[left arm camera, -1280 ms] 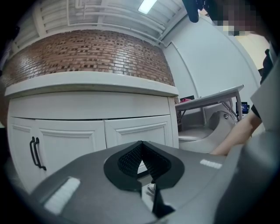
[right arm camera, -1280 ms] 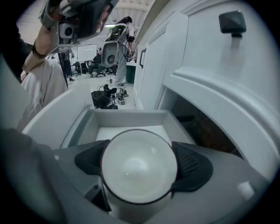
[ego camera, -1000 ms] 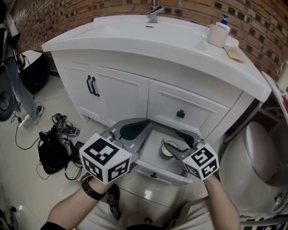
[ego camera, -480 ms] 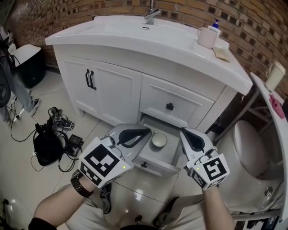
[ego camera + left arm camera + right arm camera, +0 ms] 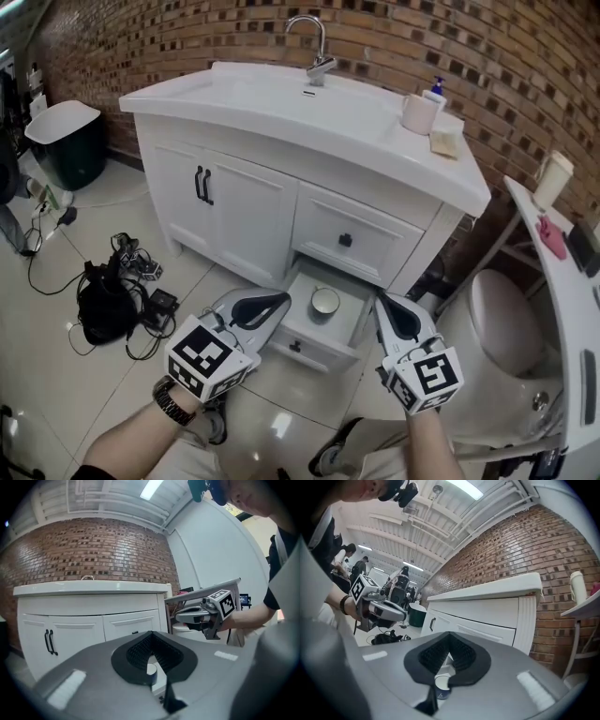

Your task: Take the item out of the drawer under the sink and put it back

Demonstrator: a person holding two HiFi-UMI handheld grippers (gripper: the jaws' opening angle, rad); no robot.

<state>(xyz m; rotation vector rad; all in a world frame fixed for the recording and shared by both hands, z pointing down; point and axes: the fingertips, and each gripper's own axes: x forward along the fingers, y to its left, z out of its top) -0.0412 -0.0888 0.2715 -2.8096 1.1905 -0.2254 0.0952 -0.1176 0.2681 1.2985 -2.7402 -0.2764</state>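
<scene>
Head view: cup [image 5: 325,301] sits inside the open drawer [image 5: 298,345], likely returned. Left gripper [image 5: 279,299] and right gripper [image 5: 382,305] flank it, both jaws closed, empty, clear of it.

The grey, black-padded left gripper [image 5: 281,300] is held low on a bare forearm [image 5: 127,439], jaws together and empty. The matching right gripper [image 5: 381,302] sits alongside, jaws together too.

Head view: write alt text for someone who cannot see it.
A small round cup sits in the open bottom drawer of a white sink cabinet against a brick wall. The left gripper and right gripper are held in front of the drawer, tongs shut and empty.
</scene>
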